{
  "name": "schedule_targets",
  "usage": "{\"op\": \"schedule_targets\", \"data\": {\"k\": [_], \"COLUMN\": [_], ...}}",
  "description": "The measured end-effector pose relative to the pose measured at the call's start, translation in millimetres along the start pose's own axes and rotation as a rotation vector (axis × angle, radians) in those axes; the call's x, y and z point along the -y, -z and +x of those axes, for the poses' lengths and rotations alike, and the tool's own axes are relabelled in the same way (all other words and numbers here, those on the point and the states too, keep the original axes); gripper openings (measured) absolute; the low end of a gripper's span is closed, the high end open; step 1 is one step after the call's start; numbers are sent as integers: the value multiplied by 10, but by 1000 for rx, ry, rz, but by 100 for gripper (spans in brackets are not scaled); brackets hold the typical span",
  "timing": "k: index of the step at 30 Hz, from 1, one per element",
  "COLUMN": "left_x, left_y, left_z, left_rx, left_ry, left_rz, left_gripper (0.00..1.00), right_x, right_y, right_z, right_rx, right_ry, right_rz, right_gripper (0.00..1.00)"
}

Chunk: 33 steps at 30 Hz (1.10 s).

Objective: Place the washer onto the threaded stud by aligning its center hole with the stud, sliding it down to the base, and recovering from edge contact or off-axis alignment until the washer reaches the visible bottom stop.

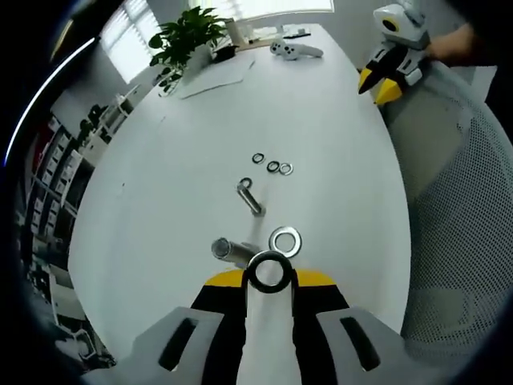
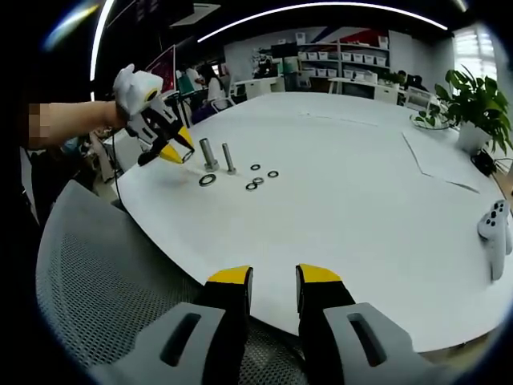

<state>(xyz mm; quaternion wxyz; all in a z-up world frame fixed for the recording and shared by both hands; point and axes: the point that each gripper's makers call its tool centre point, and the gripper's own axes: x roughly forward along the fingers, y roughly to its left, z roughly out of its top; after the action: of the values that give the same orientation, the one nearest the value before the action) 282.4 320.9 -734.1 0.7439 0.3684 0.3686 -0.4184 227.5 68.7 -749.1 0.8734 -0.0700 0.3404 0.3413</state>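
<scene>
My left gripper point(image 1: 269, 277) is shut on a dark metal washer point(image 1: 268, 271), held flat at its yellow tips just above the white table point(image 1: 321, 120). Right beside it, slightly left, stands the thick stud point(image 1: 232, 249); the washer is off to its side, not over it. A thinner stud point(image 1: 249, 196) stands further on. A second large washer point(image 1: 285, 240) lies flat on the table near the tips. In the right gripper view, the left gripper point(image 2: 178, 152) holds the washer point(image 2: 187, 156) next to the thick stud point(image 2: 208, 154). My right gripper point(image 2: 274, 281) is open, holding nothing, at the table's near edge.
Three small washers point(image 1: 273, 166) lie beyond the thin stud. A mesh chair point(image 2: 104, 273) sits under the right gripper. A white game controller point(image 2: 497, 233), papers point(image 2: 437, 156) and a potted plant point(image 2: 473, 100) are far off. A person's arm point(image 2: 72, 120) carries the left gripper.
</scene>
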Motion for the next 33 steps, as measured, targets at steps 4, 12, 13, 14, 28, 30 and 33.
{"op": "schedule_targets", "data": {"k": [4, 12, 13, 14, 28, 30, 33], "left_x": [-44, -155, -166, -189, -349, -349, -341], "left_y": [-51, -129, -128, -128, -169, -172, -159], "left_z": [-42, -75, -71, -65, 24, 42, 70], "left_rx": [6, 21, 20, 19, 1, -5, -17], "left_ry": [-12, -41, -42, -47, -48, -38, -23], "left_rz": [13, 23, 25, 28, 20, 19, 23], "left_gripper": [18, 18, 18, 18, 18, 18, 18], "right_x": [1, 4, 4, 4, 3, 2, 7], "right_y": [-3, -8, -9, -9, -14, -14, -18], "right_z": [-1, -4, -5, -4, -4, -4, -6], "right_rx": [2, 8, 8, 9, 11, 11, 15], "right_ry": [1, 2, 2, 2, -1, -1, 0], "right_rz": [1, 4, 5, 6, 6, 5, 7], "right_gripper": [24, 24, 24, 24, 24, 24, 24]}}
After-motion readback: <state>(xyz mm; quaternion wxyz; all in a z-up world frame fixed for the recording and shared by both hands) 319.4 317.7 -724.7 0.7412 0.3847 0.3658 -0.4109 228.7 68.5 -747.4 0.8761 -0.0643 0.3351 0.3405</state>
